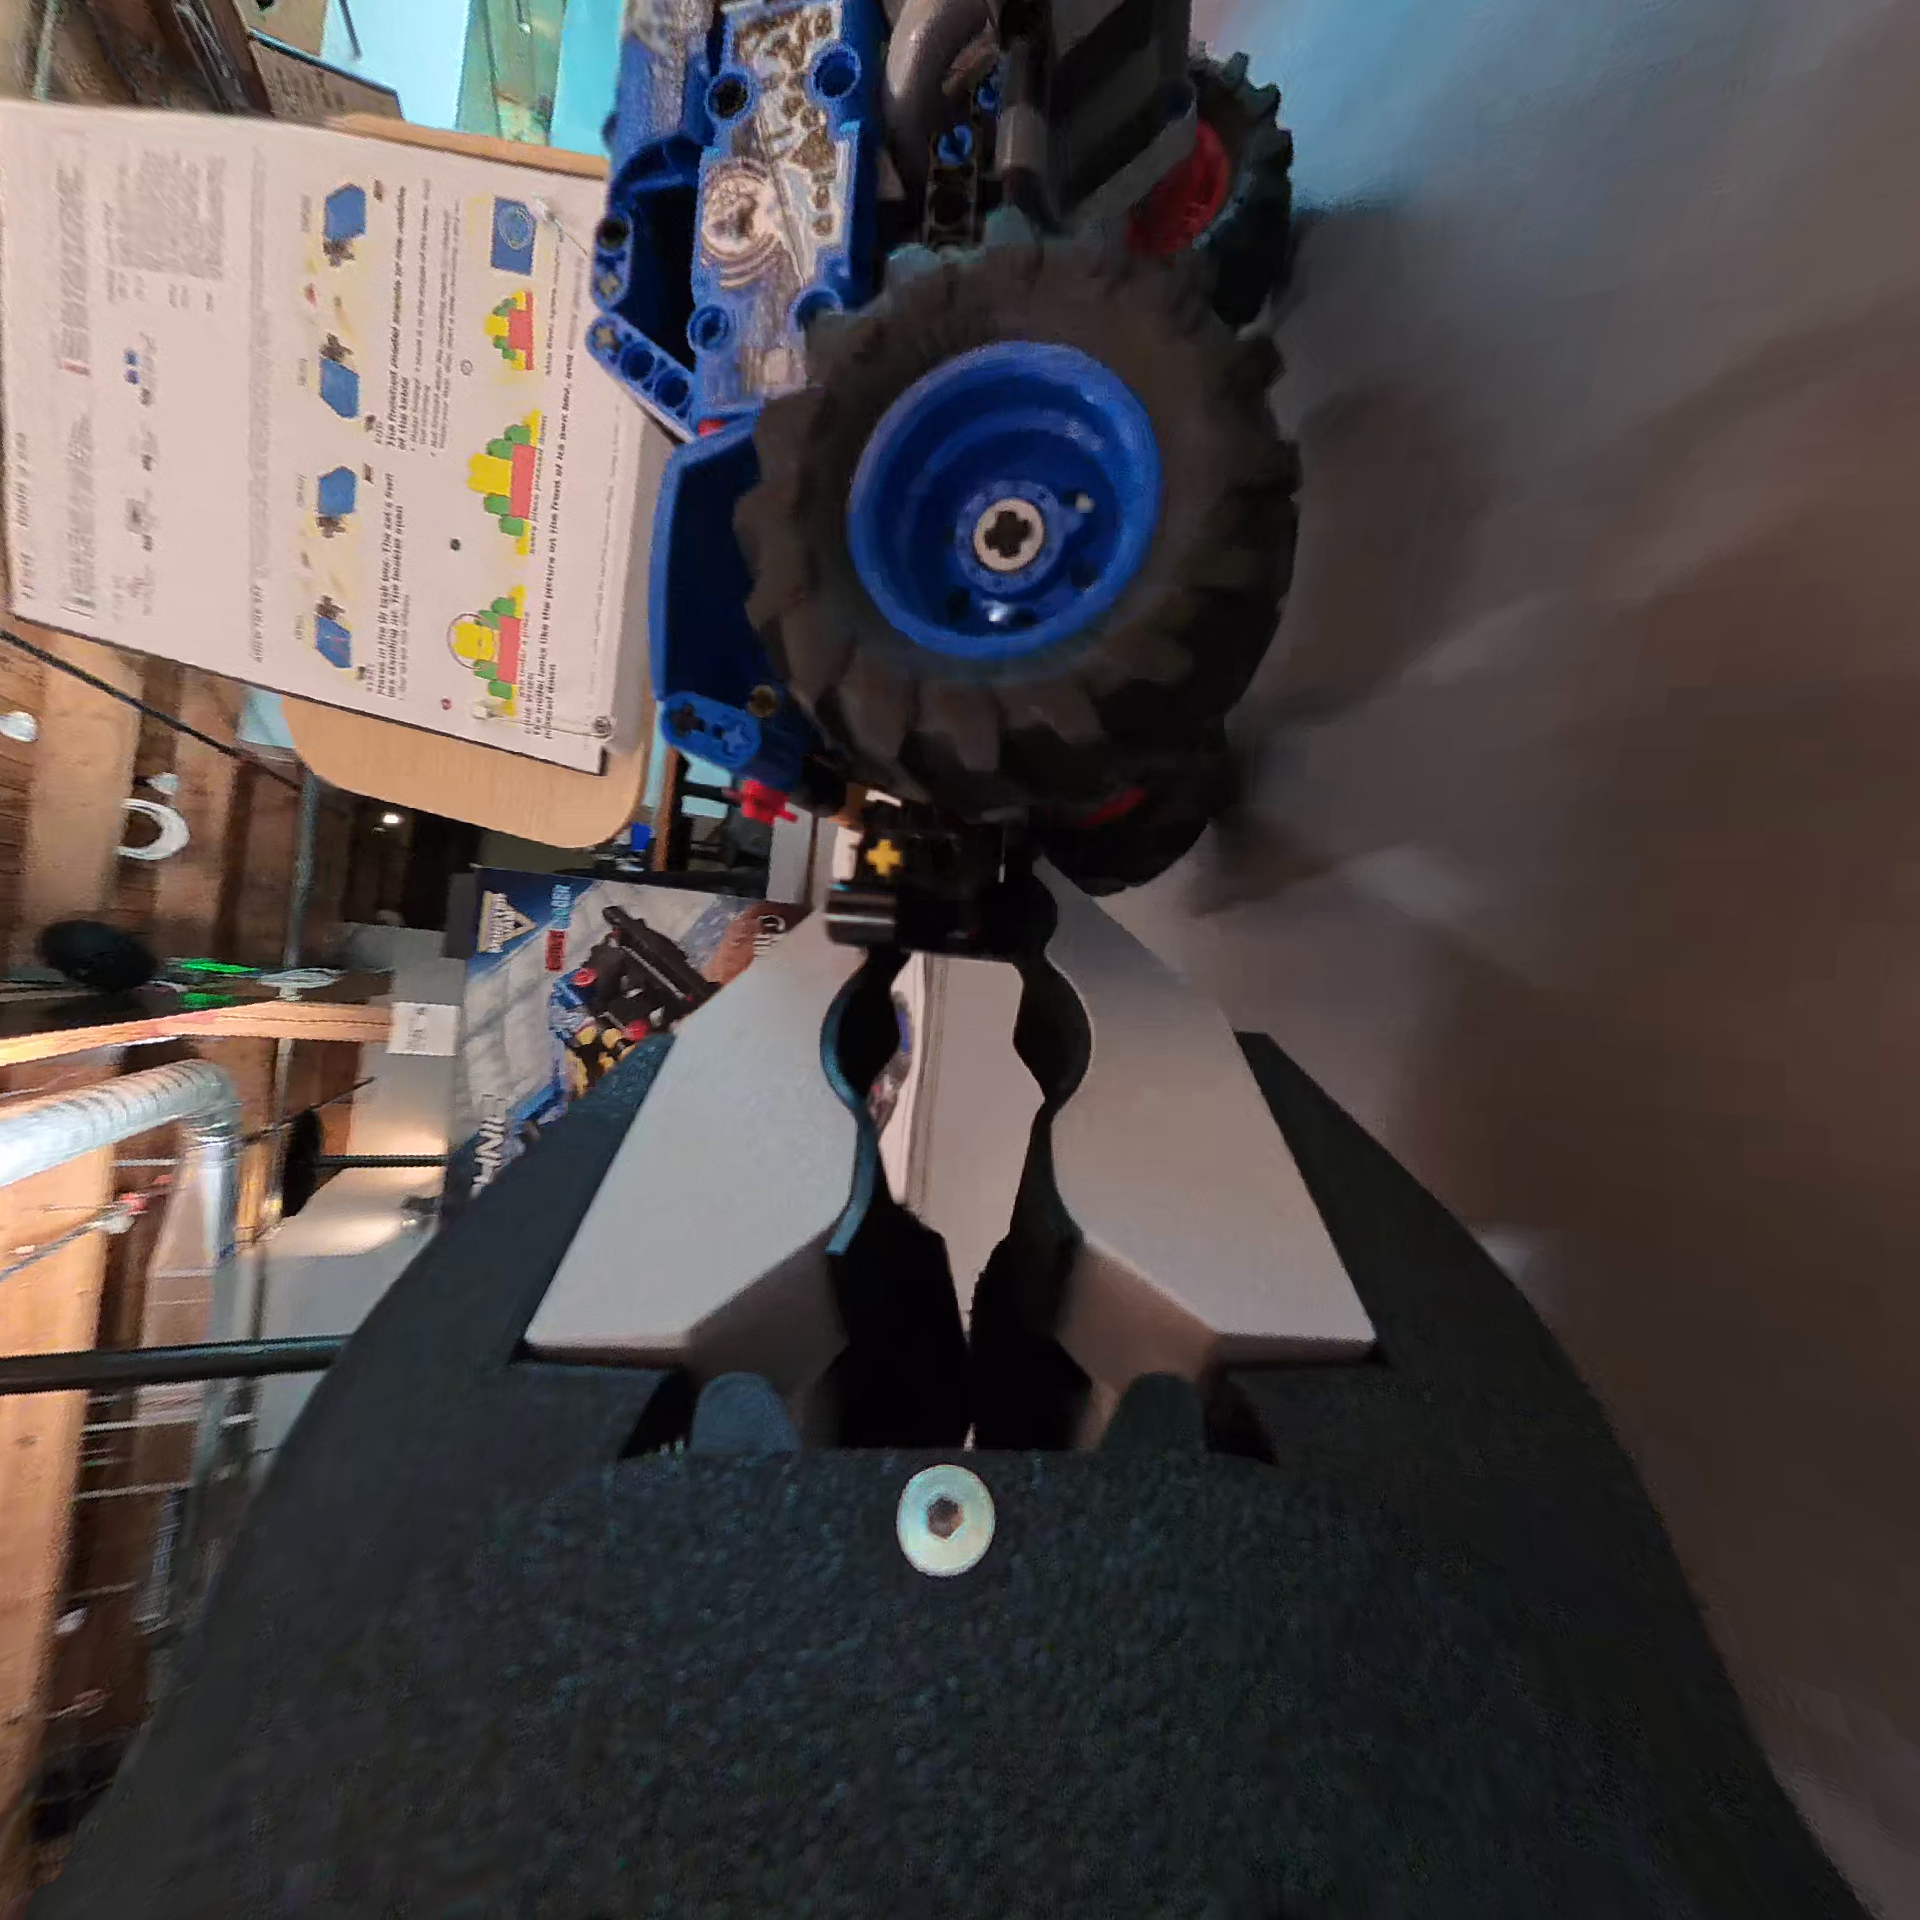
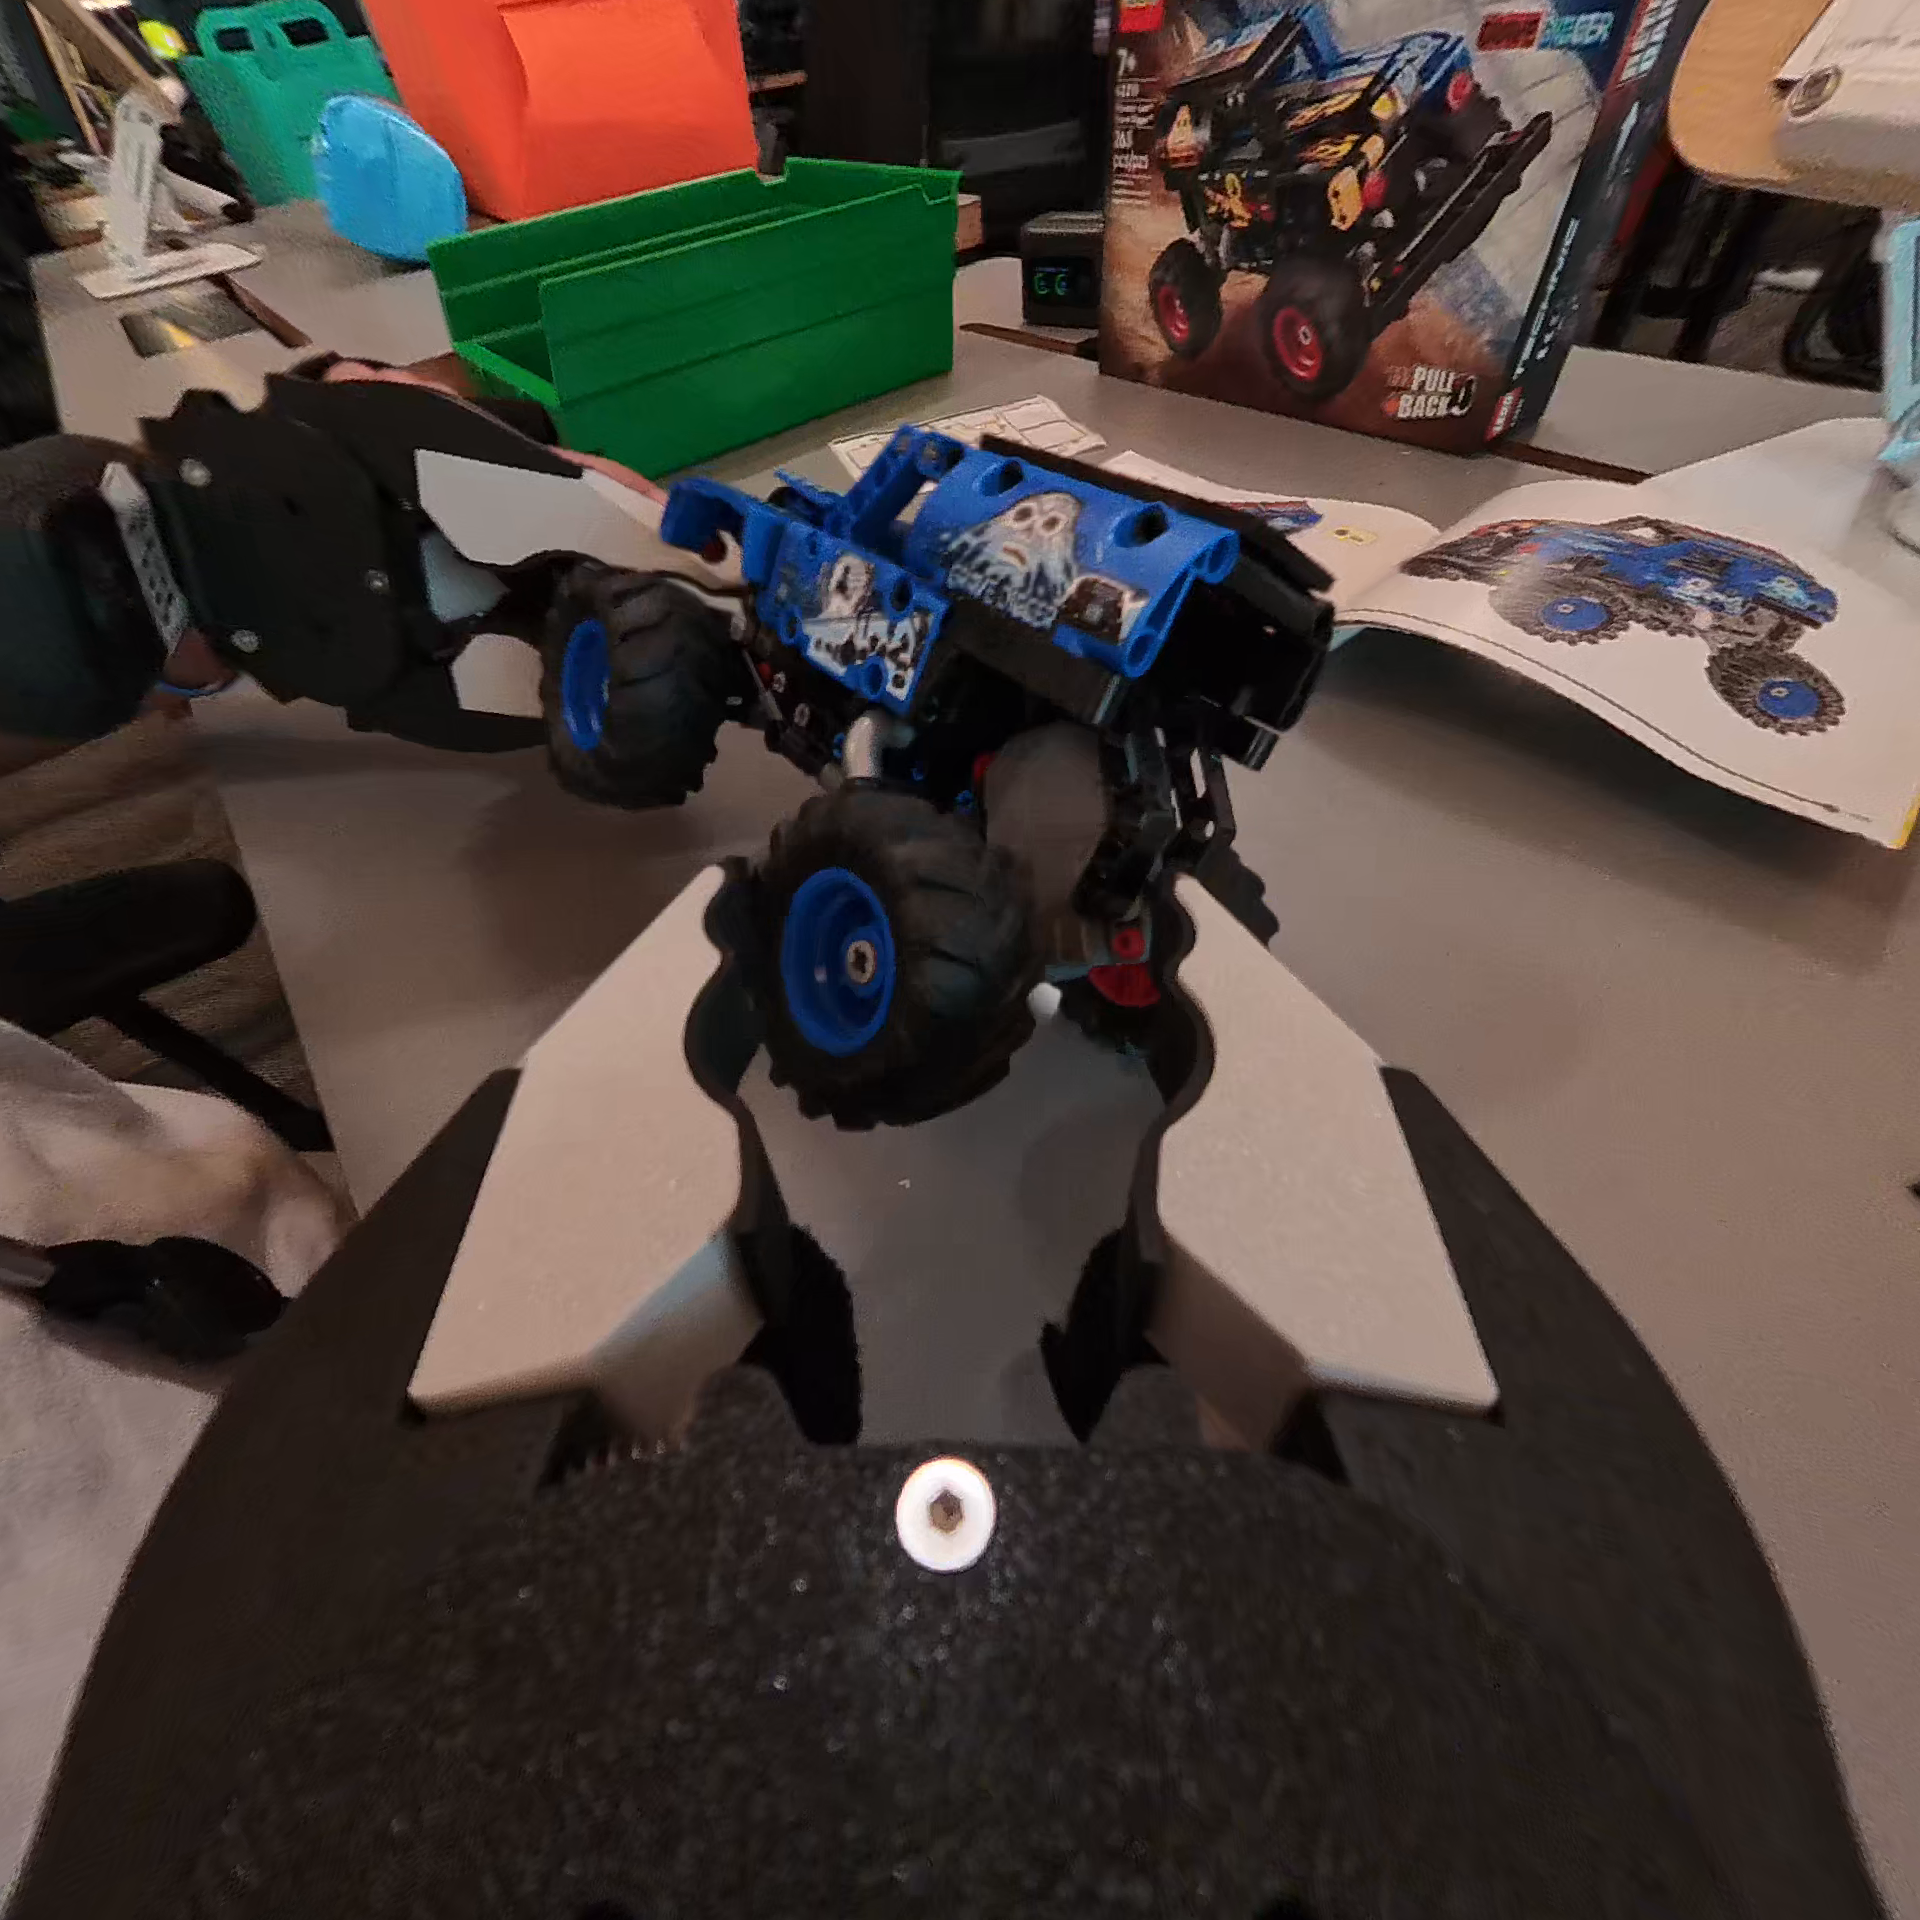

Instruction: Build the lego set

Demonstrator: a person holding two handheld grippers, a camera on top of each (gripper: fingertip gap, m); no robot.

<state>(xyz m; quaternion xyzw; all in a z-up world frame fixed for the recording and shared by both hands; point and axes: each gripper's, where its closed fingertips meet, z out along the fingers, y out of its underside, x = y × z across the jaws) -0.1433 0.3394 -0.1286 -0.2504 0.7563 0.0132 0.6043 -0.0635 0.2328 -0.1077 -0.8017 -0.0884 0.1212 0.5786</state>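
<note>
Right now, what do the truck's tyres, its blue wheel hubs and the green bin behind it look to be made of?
Tyres: matte black, deep chunky tread, probably soft rubber.
Wheel hubs: glossy blue with highlights, so hard moulded plastic.
Green bin: smooth uniform green with ribbed, crisp-edged walls, seemingly rigid plastic.

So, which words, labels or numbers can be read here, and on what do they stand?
I do not quote writing; these things bear it:
Set box: large printed titles and numbers, readable.
Open booklet: tiny marks, too small.
Truck sticker: lettering, blurred.
Printed sheet: text, blurred.
Black device: green digits, blurred.
</note>
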